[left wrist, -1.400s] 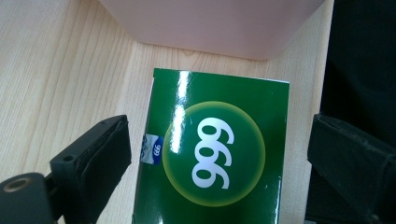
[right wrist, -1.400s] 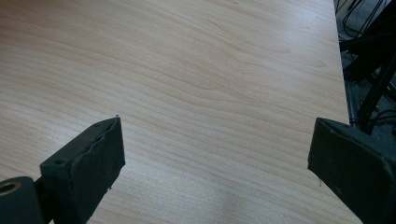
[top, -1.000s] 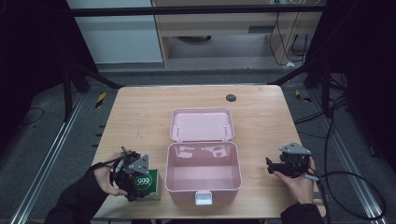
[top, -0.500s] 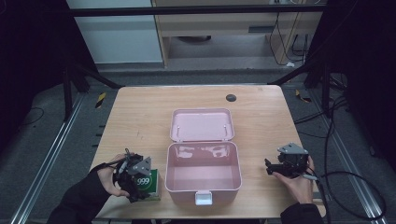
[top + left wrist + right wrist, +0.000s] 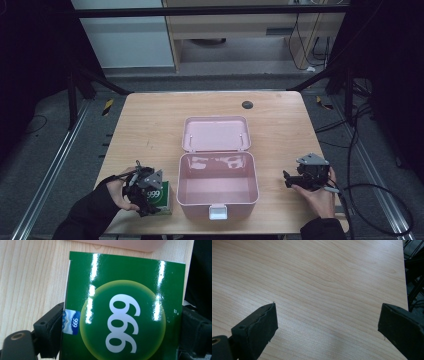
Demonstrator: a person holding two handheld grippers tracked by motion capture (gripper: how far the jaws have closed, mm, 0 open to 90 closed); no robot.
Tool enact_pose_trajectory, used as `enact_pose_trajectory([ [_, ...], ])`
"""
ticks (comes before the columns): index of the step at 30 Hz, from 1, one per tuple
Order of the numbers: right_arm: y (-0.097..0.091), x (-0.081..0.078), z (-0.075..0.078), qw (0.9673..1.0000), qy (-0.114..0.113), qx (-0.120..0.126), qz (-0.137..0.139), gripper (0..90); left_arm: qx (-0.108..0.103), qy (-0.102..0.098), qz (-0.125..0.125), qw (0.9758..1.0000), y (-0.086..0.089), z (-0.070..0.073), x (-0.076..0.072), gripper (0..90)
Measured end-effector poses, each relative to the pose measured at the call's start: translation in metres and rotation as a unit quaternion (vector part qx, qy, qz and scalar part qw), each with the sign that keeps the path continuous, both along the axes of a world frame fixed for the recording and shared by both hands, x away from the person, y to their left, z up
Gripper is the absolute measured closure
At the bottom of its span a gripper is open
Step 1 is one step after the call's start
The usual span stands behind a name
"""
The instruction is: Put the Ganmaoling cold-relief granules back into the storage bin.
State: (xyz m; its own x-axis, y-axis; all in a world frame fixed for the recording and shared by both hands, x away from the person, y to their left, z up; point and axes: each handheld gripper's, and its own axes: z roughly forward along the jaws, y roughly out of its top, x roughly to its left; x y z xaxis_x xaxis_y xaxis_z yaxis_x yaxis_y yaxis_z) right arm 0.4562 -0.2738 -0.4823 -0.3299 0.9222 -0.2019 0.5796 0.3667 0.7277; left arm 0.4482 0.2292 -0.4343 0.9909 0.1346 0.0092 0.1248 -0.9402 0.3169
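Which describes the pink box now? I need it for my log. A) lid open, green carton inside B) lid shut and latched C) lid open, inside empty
C: the pink box has its lid swung back, with a bare interior.

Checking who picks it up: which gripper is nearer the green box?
Left. The left gripper has its jaws on either side of the green box; the right gripper is beyond the pink case.

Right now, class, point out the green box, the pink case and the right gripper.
green box (image 5: 125,315), left gripper view, on its printed top face.
pink case (image 5: 218,186), high view, on its bare inner floor.
right gripper (image 5: 287,178), high view, at its jaw tips.
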Motion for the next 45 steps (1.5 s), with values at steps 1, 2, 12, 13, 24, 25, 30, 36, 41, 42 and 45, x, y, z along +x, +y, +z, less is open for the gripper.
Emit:
enact_pose_trajectory([
  [1,0.000,0.000,0.000,1.0000,0.000,0.001,0.001,2.9,0.001,0.000,-0.001,1.0000,0.000,0.000,0.000,10.4],
  [2,0.000,0.000,0.000,1.0000,-0.002,0.001,0.002,2.9,0.002,0.000,-0.002,1.0000,0.000,0.000,0.000,11.0],
  [12,0.000,0.000,0.000,1.0000,0.003,0.002,0.002,3.2,0.010,0.000,-0.002,0.9999,-0.001,0.002,-0.001,14.0],
  [13,0.000,0.000,0.000,1.0000,0.003,0.001,0.002,3.3,0.013,-0.001,-0.003,0.9999,-0.002,0.003,-0.001,14.1],
  [24,-0.001,0.000,0.000,1.0000,0.004,0.002,0.002,3.5,0.010,0.007,-0.006,0.9999,-0.003,0.009,-0.003,14.7],
  [25,-0.001,0.000,0.000,1.0000,0.004,0.002,0.002,3.5,0.009,0.007,-0.005,0.9999,-0.003,0.011,-0.003,14.7],
  [30,-0.003,0.000,-0.001,1.0000,0.002,0.005,0.000,3.7,0.005,-0.001,-0.001,1.0000,0.001,0.027,-0.003,14.8],
  [36,-0.003,0.000,-0.001,1.0000,0.002,0.005,0.000,3.8,-0.001,-0.018,0.007,0.9998,0.006,0.050,-0.003,14.8],
  [41,-0.003,0.000,-0.002,1.0000,0.002,0.006,-0.001,3.8,-0.004,-0.032,0.016,0.9994,0.011,0.070,-0.002,14.8],
  [42,-0.003,0.000,-0.002,1.0000,0.003,0.008,-0.002,3.8,-0.006,-0.033,0.018,0.9993,0.011,0.073,-0.002,14.8],
  [45,-0.003,0.000,-0.002,1.0000,0.002,0.006,-0.001,3.9,-0.013,-0.038,0.019,0.9990,0.012,0.085,-0.002,14.8],
])
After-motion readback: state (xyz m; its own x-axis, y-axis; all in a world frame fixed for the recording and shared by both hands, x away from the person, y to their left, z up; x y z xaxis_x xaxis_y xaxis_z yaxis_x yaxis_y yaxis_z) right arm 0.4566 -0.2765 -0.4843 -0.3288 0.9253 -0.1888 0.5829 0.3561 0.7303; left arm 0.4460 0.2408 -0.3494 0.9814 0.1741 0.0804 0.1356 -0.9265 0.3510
